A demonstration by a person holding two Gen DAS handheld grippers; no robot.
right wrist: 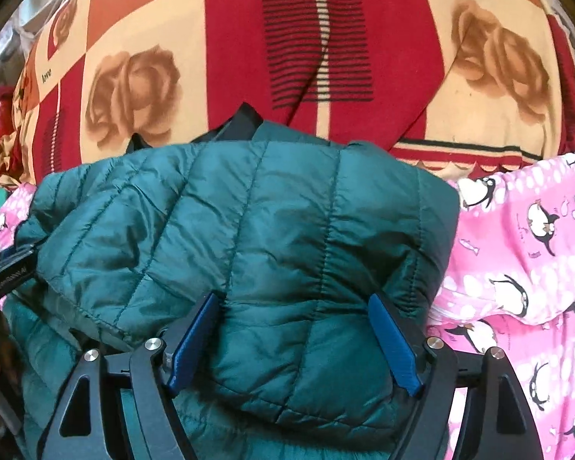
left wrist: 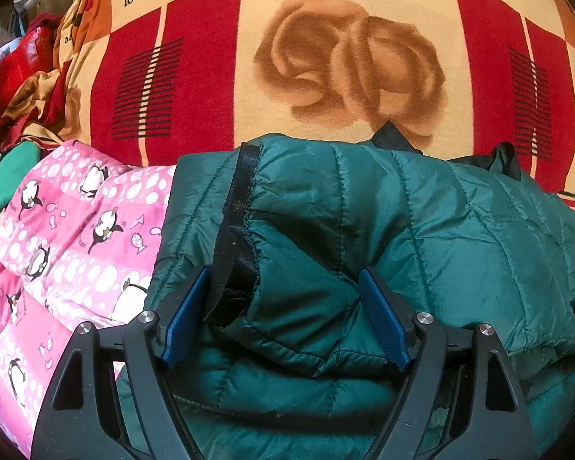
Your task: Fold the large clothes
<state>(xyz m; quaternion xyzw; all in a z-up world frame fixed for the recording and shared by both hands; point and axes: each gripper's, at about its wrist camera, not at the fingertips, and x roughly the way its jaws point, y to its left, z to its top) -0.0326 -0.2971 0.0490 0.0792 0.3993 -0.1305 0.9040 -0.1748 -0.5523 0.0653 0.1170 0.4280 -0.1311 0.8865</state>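
A dark green quilted puffer jacket (left wrist: pixel 421 230) lies folded over on itself on the bed, with a black zipper strip (left wrist: pixel 234 230) along its left edge. My left gripper (left wrist: pixel 285 287) is open, its blue fingers (left wrist: pixel 188 318) straddling a bunched fold of the jacket near the zipper. In the right wrist view the same jacket (right wrist: pixel 249 222) fills the middle. My right gripper (right wrist: pixel 295 314) is open, its blue fingers (right wrist: pixel 395 345) on either side of a puffed fold. The left gripper's black body (right wrist: pixel 7 268) shows at that view's left edge.
A pink penguin-print quilt (left wrist: pixel 69 253) lies under the jacket, and also shows in the right wrist view (right wrist: pixel 525 276). Behind is a red and cream rose-print blanket (left wrist: pixel 345 57). Crumpled red, gold and green cloth (left wrist: pixel 11 115) is piled at far left.
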